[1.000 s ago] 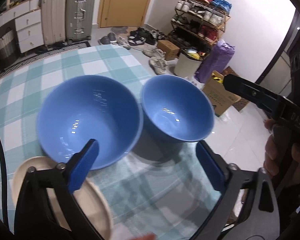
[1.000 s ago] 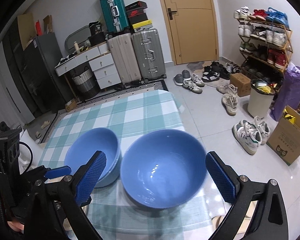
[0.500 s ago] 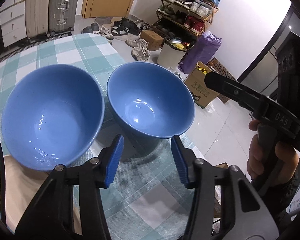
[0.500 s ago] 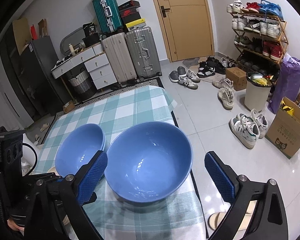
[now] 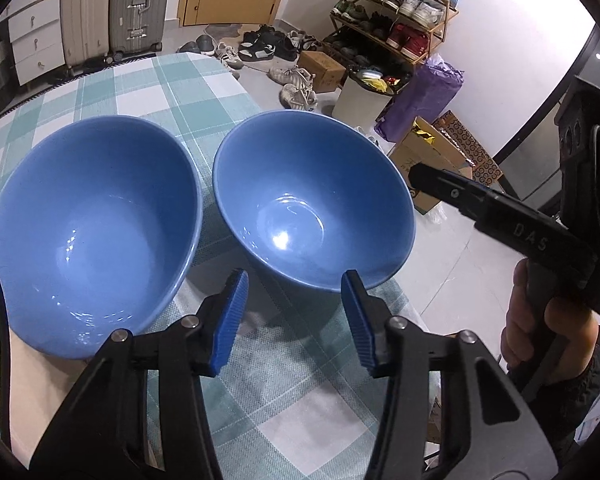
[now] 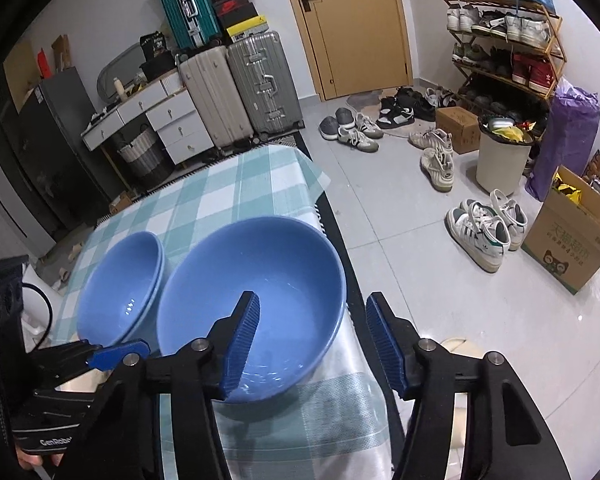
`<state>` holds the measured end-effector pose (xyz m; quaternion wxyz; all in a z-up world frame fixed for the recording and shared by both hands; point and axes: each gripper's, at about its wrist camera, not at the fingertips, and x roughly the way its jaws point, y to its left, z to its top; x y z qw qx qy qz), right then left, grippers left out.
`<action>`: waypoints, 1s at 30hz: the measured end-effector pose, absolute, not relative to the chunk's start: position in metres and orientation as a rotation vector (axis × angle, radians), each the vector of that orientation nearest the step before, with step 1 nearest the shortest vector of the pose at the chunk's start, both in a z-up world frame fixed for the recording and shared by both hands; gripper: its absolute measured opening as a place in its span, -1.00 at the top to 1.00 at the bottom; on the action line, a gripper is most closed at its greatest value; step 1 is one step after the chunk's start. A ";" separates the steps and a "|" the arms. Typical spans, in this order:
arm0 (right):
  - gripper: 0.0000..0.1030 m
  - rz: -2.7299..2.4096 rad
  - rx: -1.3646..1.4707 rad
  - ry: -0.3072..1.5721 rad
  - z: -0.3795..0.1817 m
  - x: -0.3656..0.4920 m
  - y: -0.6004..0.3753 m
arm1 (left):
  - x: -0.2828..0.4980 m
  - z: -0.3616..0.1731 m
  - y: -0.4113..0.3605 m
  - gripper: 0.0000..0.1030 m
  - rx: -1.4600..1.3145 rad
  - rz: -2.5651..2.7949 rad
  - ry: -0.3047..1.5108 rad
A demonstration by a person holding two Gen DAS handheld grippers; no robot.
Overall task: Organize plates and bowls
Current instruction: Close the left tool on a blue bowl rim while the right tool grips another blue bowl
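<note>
Both grippers' jaws have narrowed and dropped nearer the bowls.

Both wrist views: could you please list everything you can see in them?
tablecloth: one, teal-and-white check, under the dishes
edge bowl: one, blue, near the cloth's edge
inner bowl: one, blue, beside it
plate: one, cream, partly hidden behind the inner bowl
suitcases: three, silver, beige, teal, left of the door
shoe rack: one, wooden, right of the door
bin: one, white, by the rack
cardboard box: one, brown, on the floor
left gripper: black, blue pads, open, before the edge bowl
right gripper: same colours, closing, edge bowl's rim between its jaws
right hand: holding the right gripper
</note>
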<state>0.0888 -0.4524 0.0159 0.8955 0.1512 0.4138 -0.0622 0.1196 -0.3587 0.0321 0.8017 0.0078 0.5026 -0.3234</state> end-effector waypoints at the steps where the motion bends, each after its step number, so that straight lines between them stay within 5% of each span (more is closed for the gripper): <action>1: 0.02 -0.129 0.311 0.865 0.013 0.091 -0.452 | 0.121 0.031 -0.360 0.12 0.016 -0.690 1.080; 4: 0.26 -0.149 0.302 0.887 0.003 0.098 -0.455 | 0.125 0.026 -0.363 0.12 0.025 -0.685 1.082; 12: 0.35 -0.145 0.335 0.911 -0.015 0.111 -0.463 | 0.132 0.020 -0.367 0.26 0.031 -0.677 1.081; 19: 0.65 -0.157 0.315 0.910 -0.018 0.111 -0.461 | 0.140 0.017 -0.367 0.37 0.030 -0.672 1.070; 30: 0.66 -0.160 0.312 0.910 -0.019 0.107 -0.463 | 0.134 0.019 -0.369 0.40 0.082 -0.673 1.037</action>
